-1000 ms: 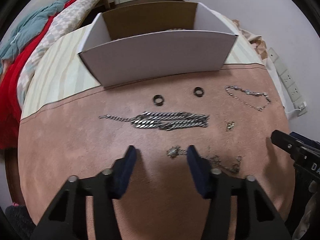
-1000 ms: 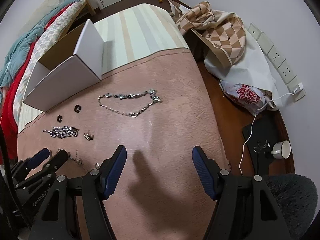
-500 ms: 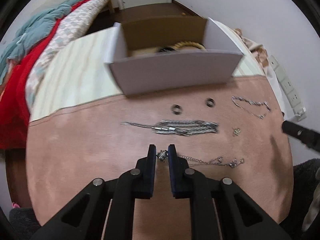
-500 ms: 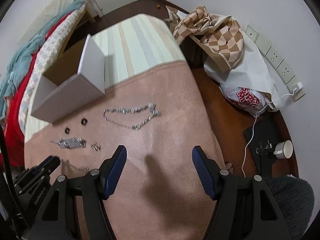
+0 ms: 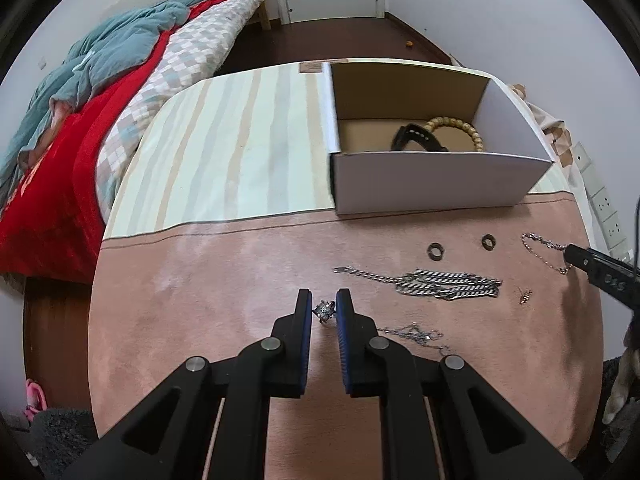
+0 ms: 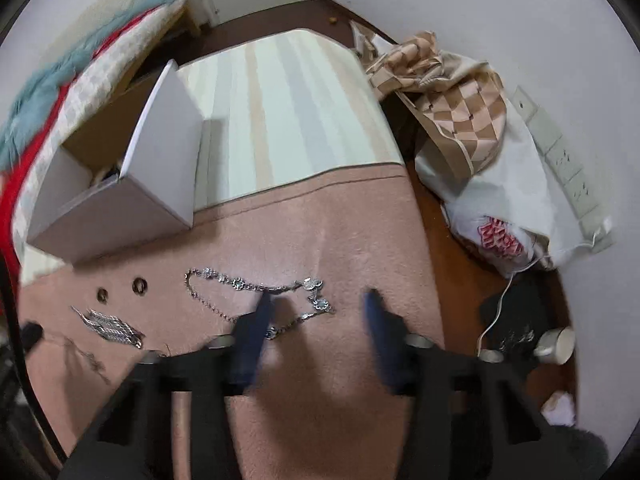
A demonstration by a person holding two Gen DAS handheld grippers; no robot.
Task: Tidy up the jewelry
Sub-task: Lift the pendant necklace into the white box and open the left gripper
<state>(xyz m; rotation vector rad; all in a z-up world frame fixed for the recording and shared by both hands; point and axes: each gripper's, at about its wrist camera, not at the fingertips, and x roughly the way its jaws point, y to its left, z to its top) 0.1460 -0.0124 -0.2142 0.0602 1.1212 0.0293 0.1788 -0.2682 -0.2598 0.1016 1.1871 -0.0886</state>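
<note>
My left gripper (image 5: pixel 324 312) is shut on the pendant end of a thin silver necklace (image 5: pixel 416 334), whose chain trails right over the pink cloth. A thick silver chain (image 5: pixel 448 284), two dark rings (image 5: pixel 436 251), a small clasp piece (image 5: pixel 524 296) and a flower-link necklace (image 6: pixel 260 292) lie on the cloth. The white box (image 5: pixel 436 178) behind them holds a bead bracelet (image 5: pixel 460 128) and a black strap. My right gripper (image 6: pixel 316 312) is open, blurred, above the flower-link necklace.
The table (image 5: pixel 200 300) has a pink cloth in front and a striped cloth behind. A bed with red and teal bedding (image 5: pixel 80 112) is at left. Bags (image 6: pixel 480 160), wall sockets, a cable and a cup (image 6: pixel 560 344) are on the floor at right.
My left gripper closed on the necklace's pendant and drew back and left with it. My right gripper moved forward toward the flower-link necklace, staying open.
</note>
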